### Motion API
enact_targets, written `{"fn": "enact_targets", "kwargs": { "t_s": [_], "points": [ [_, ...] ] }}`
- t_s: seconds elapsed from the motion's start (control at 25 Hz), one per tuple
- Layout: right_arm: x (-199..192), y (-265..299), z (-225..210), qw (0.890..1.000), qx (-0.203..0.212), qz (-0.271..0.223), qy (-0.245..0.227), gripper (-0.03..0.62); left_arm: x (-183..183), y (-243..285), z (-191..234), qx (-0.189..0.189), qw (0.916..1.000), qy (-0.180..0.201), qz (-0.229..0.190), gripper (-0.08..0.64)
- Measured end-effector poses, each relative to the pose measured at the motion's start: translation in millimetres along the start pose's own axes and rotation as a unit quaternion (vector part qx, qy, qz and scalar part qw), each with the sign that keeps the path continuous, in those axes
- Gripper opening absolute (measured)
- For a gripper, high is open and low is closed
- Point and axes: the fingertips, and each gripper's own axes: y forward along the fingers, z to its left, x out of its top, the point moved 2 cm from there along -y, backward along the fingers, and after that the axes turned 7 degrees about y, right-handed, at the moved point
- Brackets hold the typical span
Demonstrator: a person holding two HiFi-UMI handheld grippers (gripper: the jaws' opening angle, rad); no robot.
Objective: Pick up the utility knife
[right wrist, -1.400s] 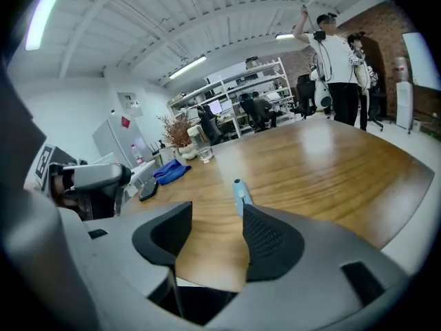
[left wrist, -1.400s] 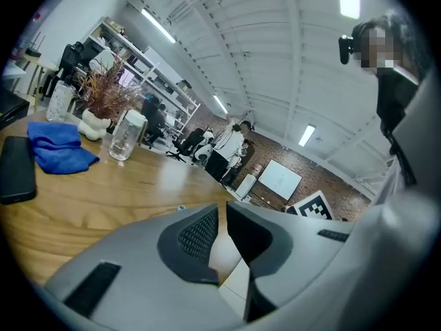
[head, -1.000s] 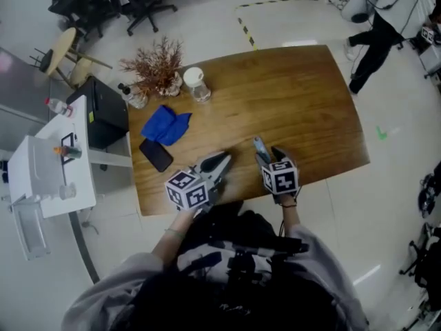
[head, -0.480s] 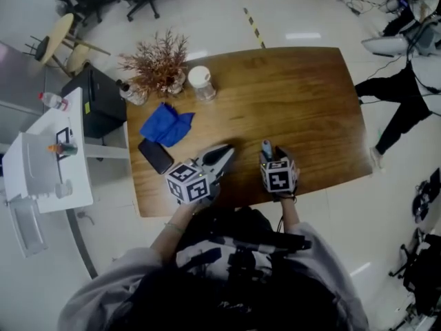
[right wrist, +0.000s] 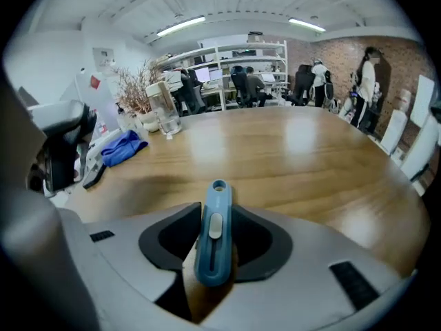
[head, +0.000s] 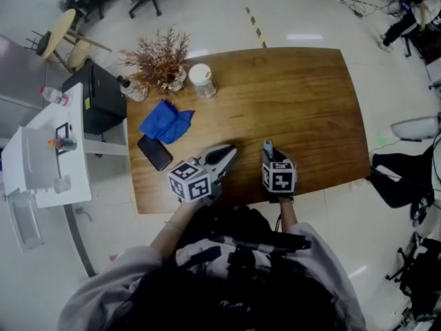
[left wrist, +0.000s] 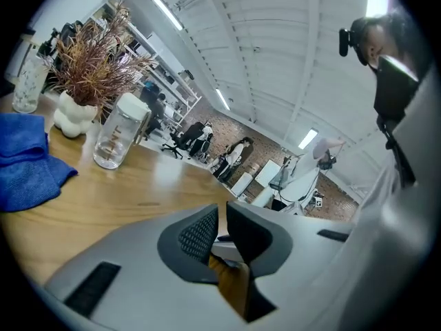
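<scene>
The blue utility knife (right wrist: 213, 240) lies on the wooden table (head: 303, 102) near its front edge, pointing away from me. My right gripper (right wrist: 215, 219) points steeply down over it. Its jaws are closing, and both pads touch the sides of the knife handle. In the head view the knife's tip (head: 267, 146) sticks out just beyond the right gripper (head: 271, 157). My left gripper (head: 226, 153) hovers low over the table to the left of the knife, apart from it. In the left gripper view the left gripper (left wrist: 222, 216) has its pads almost together with nothing between them.
A blue cloth (head: 166, 124) and a black phone (head: 156, 153) lie at the table's left. A clear jar with a white lid (head: 200, 82) and a vase of dried twigs (head: 159, 63) stand at the back left. A black cabinet (head: 103, 106) stands beside the table.
The right gripper's jaws have come in from wide apart onto the knife, and the gripper has sunk a little. The left gripper has hardly moved.
</scene>
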Motion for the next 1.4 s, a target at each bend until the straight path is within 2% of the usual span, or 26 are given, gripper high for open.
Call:
{"fn": "enact_targets", "kwargs": {
  "t_s": [0.08,0.4,0.56,0.68,0.84,0.92,1.0,1.16,1.4],
  "points": [
    [4,-6,1,0.999,0.015,-0.016,0.025,0.147,-1,0,-2,-0.001,1.0000,0.003,0.001,0.037],
    [53,-70,9,0.990,0.065,-0.115,0.057,0.147,-2,6,-7,-0.007,0.9999,0.010,0.001,0.037],
    [64,-109,7,0.982,0.078,-0.155,0.077,0.147,0,14,-17,-0.021,0.9996,0.018,0.003,0.037],
    [66,-131,2,0.977,0.081,-0.172,0.092,0.147,2,18,-20,-0.013,0.9993,0.034,0.009,0.029],
    [60,-141,-6,0.976,0.072,-0.180,0.102,0.147,3,21,-20,0.008,0.9968,0.075,0.029,0.008],
    [57,-142,-9,0.976,0.069,-0.179,0.104,0.147,2,22,-23,0.007,0.9951,0.091,0.038,0.008],
    [56,-143,-10,0.975,0.071,-0.179,0.109,0.149,6,22,-27,0.001,0.9945,0.100,0.029,0.008],
    [56,-139,-12,0.973,0.082,-0.176,0.124,0.149,12,26,-30,-0.013,0.9963,0.085,0.007,0.011],
    [50,-122,-12,0.975,0.089,-0.155,0.128,0.149,4,26,-27,-0.023,0.9967,0.073,0.025,0.041]
  ]
}}
